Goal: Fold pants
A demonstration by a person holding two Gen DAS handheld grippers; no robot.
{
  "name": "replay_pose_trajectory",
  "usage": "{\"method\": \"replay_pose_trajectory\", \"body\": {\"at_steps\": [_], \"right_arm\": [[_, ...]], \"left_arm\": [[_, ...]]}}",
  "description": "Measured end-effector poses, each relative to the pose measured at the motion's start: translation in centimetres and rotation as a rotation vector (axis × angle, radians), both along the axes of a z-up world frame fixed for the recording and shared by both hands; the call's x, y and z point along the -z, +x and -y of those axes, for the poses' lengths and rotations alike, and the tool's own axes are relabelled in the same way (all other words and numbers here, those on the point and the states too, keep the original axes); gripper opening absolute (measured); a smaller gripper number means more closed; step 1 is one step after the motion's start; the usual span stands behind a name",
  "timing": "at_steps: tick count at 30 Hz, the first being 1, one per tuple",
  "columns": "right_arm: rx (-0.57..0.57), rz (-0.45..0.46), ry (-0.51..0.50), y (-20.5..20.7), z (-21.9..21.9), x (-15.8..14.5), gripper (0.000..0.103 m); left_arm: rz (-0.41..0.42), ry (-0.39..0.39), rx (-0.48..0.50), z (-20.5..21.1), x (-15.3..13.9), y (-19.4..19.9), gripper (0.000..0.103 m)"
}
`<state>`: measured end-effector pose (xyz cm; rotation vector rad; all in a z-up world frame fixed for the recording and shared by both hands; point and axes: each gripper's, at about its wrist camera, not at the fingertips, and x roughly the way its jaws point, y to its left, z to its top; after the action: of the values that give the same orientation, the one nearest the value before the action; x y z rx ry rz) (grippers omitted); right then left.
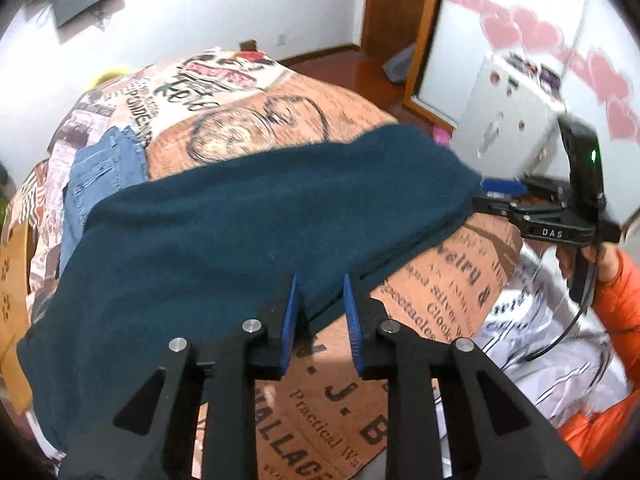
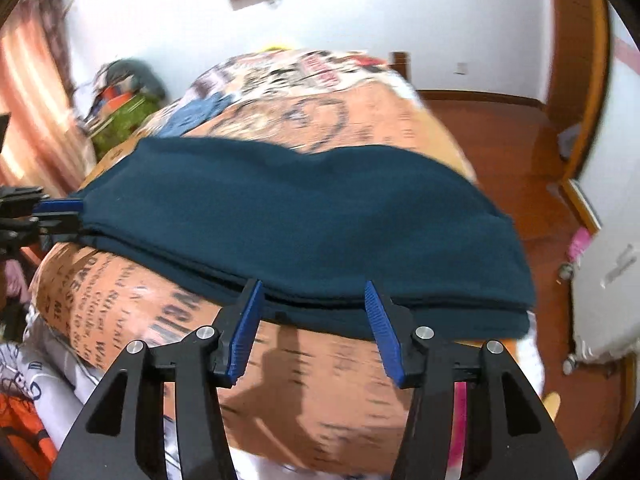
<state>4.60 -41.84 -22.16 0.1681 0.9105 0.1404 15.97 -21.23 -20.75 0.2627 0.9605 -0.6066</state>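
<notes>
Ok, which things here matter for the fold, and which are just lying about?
Job: teal pants, left gripper, right gripper, printed bedspread underneath.
Lying about: denim garment, white cabinet, wall screen.

Bright, even room light; fisheye bending with dark vignetted corners (strongest at edges), motion blur smearing both views.

The left gripper [image 1: 320, 304] is pointing steeply down, its jaws standing slightly apart. The right gripper [image 2: 314, 316] is tilting down, jaws spread wider, gripping nothing.
</notes>
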Motion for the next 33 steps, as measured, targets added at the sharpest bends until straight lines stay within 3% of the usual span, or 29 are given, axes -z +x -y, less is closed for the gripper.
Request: {"method": "replay_pose_trajectory", "body": {"at_steps": [6,12,16,18,21,27,30,32,33], "right_arm": [[0.258,-0.012,0.070,-0.9,7.7,0.9,0.049],[0.436,-0.071,0.088,0.2,12.9,4.1,0.049],[0.531,-0.140,0.181,1.5,15.5,7.6,0.049],[0.555,-0.153,0.229,1.8,16.2,8.8,0.050],[0.597,-0.147,0.310,2.1,17.2,10.5,0.062],[0.597,-0.153,0.470,2.1,18.5,12.3,0.061],[0.582,-0.146,0.470,2.4,18.4,12.2,0.055],[0.568,-0.118,0.457,2.7,18.1,11.7,0.035],[0.560,-0.108,0.451,2.8,18.0,11.7,0.031]], "left_arm": [[0.016,0.013,-0.145,-2.5,-0.6,3.6,0.026],[-0.012,0.090,-0.271,-4.6,1.9,8.4,0.031],[-0.066,0.110,-0.319,-5.5,4.2,10.6,0.034],[-0.080,0.118,-0.322,-5.4,5.2,11.0,0.038],[-0.023,0.155,-0.317,-4.7,5.5,10.9,0.047],[-0.022,0.125,-0.326,-4.7,5.9,11.6,0.051],[-0.029,0.109,-0.335,-4.9,5.9,11.9,0.051],[-0.024,0.114,-0.334,-4.8,5.8,11.8,0.051],[-0.022,0.117,-0.334,-4.7,5.8,11.8,0.051]]}}
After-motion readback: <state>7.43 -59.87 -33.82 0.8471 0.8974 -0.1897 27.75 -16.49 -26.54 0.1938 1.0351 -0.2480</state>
